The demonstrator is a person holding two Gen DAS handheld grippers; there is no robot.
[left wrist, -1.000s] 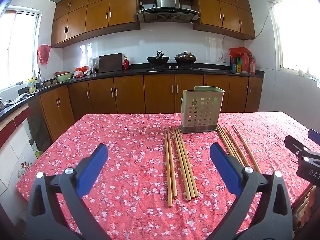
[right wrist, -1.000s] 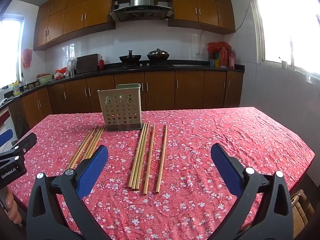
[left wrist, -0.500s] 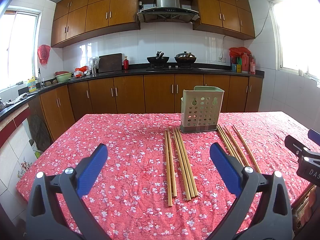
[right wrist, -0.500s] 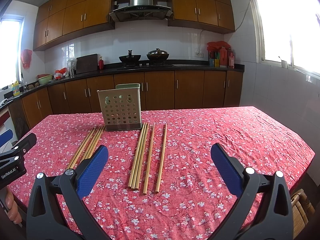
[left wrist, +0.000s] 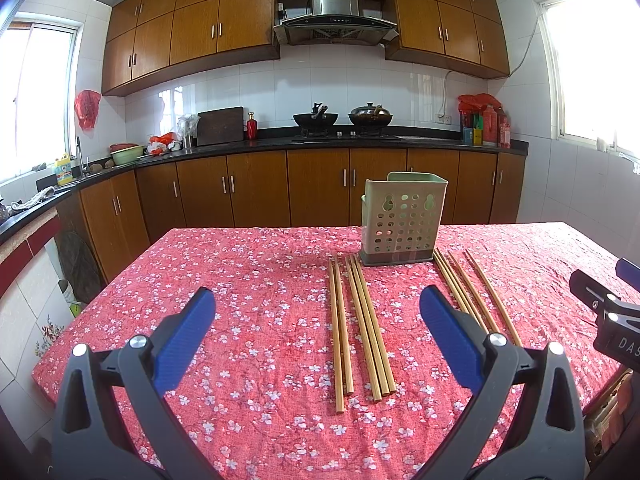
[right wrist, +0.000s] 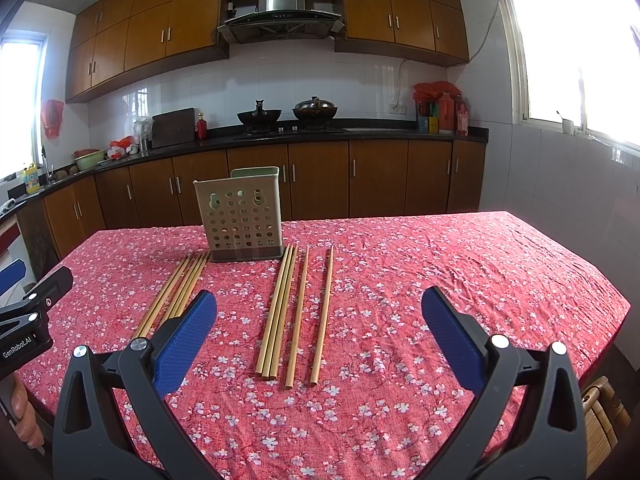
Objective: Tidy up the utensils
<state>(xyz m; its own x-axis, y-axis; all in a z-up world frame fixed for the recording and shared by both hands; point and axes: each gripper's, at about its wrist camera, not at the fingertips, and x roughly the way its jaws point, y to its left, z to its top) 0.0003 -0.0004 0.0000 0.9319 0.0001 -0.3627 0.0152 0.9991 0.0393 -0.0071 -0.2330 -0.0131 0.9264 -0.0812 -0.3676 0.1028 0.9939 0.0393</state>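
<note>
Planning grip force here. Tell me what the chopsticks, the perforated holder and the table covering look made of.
Chopsticks: likely bamboo or light wood, matte tan, unpainted.
Holder: probably moulded plastic, pale green, smooth, with punched round holes and a darker base.
Table covering: woven fabric, red floral print, visibly wrinkled.

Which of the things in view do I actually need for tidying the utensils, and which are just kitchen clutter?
For the job:
- left group of chopsticks
- right group of chopsticks
- perforated green utensil holder
- left tongs and right tongs, both open and empty

Just lying about:
- two woks on the stove
- cutting board
- red bottle
- green bowl
</note>
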